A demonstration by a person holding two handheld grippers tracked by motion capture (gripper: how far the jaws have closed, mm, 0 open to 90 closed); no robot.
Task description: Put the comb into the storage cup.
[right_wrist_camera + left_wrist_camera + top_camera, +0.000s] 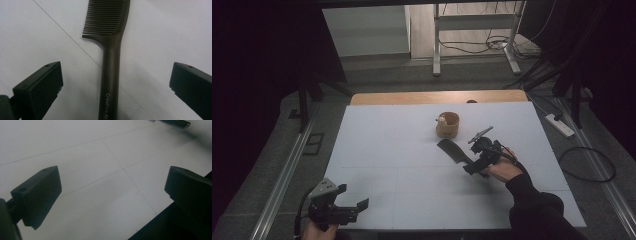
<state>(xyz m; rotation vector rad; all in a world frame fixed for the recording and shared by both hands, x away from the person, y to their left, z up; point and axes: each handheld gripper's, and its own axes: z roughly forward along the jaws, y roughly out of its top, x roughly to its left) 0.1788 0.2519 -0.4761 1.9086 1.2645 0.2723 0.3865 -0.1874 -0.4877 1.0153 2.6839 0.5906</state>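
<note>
In the high view, a dark plastic comb (453, 150) lies flat on the white table (387, 150), just before a round wooden cup (447, 125); the right gripper (475, 165) hovers at its handle. The left gripper (354, 200) sits at the near left corner. The left gripper view shows jaws wide apart, empty. The right gripper view shows the comb (110, 62) between spread jaws, untouched.

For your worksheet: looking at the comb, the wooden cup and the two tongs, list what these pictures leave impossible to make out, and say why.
- Comb: right gripper view, the handle lettering is cut off by the bottom edge, the teeth by the top edge.
- Wooden cup: high view, the pale thing inside is too small to identify.
- Right tongs: high view, too dark and small to show how wide they stand.
- Left tongs: left gripper view, a dark object at the top edge is cut off.
</note>
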